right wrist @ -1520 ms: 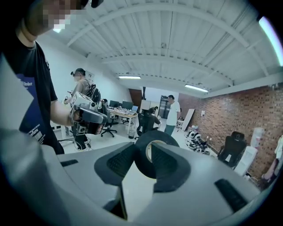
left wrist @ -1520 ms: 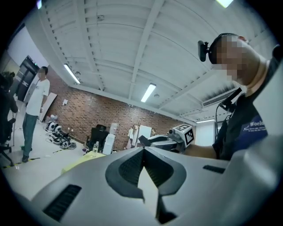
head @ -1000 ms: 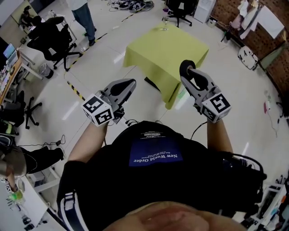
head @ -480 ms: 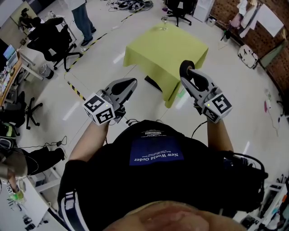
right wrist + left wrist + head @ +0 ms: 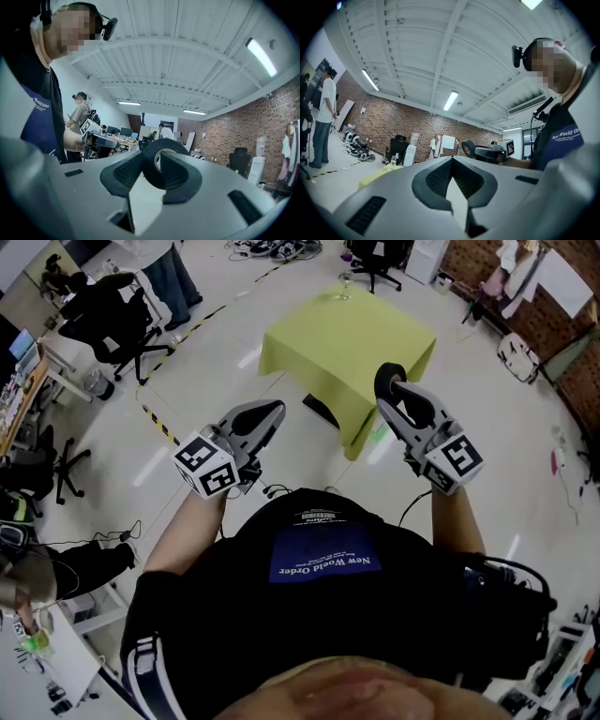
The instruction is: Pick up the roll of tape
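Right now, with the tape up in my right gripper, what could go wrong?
1. The roll of tape sits only at the tips of the right gripper, in the air and off the table. If it slips, it would likely fall and roll away.
2. The left gripper is shut and empty, so it probably could not catch the roll.
3. A glass stands at the table's far edge, and a long reach could knock it.

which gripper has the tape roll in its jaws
The right gripper: the black tape roll sits clamped between its jaws. The left gripper has its jaws closed together with nothing between them.
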The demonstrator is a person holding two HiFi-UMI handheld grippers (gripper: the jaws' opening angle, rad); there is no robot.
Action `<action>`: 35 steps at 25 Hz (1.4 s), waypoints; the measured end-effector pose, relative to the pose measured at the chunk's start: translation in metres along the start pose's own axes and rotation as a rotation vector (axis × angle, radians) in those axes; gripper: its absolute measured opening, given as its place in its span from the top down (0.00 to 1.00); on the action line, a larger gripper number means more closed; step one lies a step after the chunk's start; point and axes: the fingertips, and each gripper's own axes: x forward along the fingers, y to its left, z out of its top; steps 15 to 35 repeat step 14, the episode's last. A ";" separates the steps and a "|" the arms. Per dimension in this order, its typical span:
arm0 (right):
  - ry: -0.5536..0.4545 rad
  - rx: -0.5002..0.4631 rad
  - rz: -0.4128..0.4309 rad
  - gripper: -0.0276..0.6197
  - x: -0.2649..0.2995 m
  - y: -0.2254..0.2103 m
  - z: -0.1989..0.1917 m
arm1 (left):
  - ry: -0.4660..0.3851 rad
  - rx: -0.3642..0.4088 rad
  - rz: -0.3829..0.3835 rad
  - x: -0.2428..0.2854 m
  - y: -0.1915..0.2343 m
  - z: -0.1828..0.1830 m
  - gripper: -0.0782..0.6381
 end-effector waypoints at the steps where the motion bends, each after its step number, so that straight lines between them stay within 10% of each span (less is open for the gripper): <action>1: 0.000 -0.001 0.001 0.79 0.000 0.000 0.000 | 0.002 -0.001 0.001 0.000 -0.001 0.000 0.90; 35: -0.021 0.002 0.014 0.79 0.001 0.005 0.003 | 0.005 0.011 -0.001 -0.001 -0.003 -0.005 0.90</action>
